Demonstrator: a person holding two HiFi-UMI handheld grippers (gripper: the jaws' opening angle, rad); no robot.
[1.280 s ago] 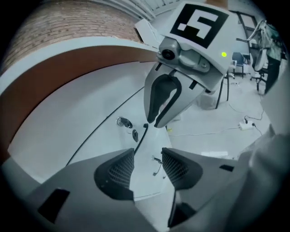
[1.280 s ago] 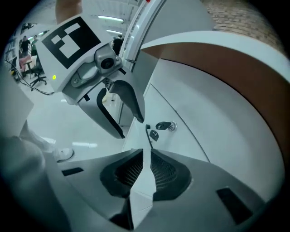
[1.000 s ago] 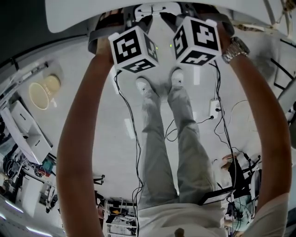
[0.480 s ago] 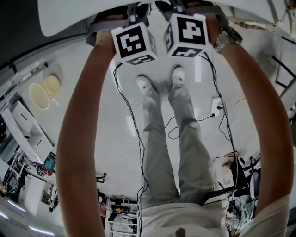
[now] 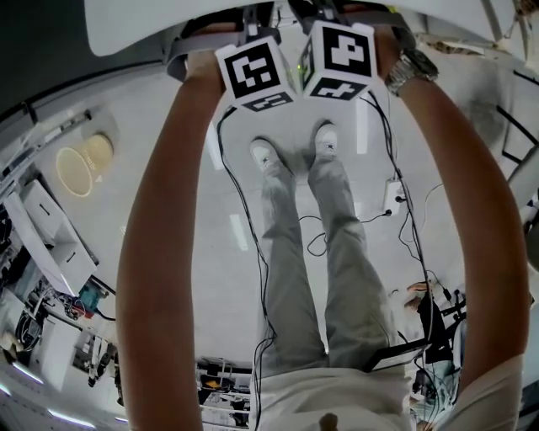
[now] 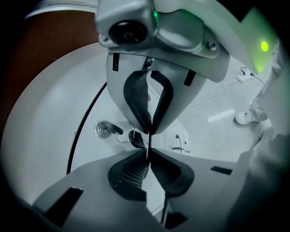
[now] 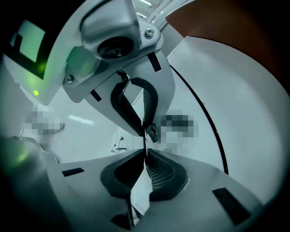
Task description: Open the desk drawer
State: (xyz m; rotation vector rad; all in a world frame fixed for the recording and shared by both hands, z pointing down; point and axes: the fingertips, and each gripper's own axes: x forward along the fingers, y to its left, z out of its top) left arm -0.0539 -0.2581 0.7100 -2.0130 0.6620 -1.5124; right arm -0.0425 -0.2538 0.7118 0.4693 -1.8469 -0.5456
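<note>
The glossy white drawer front [image 6: 54, 118] [image 7: 247, 113] mirrors each gripper. My left gripper [image 6: 147, 147] is closing, its tips together against the panel. I make out nothing between its pads. A round lock with a key [image 6: 104, 130] and a dark key fob [image 6: 136, 138] sit just left of it. My right gripper [image 7: 145, 152] is closing too, tips touching the panel beside a small dark fitting [image 7: 153, 132], with no object visible in its grip. In the head view only the marker cubes [image 5: 255, 76] [image 5: 337, 61] show below the white desk edge [image 5: 143, 25]; the jaws are hidden.
A black seam [image 6: 84, 122] [image 7: 206, 118] curves across the panel. The person's shoes [image 5: 268, 156] stand right below the cubes. Cables [image 5: 244, 210] and a power strip [image 5: 390, 198] lie on the pale floor. A round tan object [image 5: 76, 168] and cluttered shelves are at the left.
Both marker cubes have edged up toward the desk edge and drawn closer together, each rolling a little. The arms and legs stay where they were.
</note>
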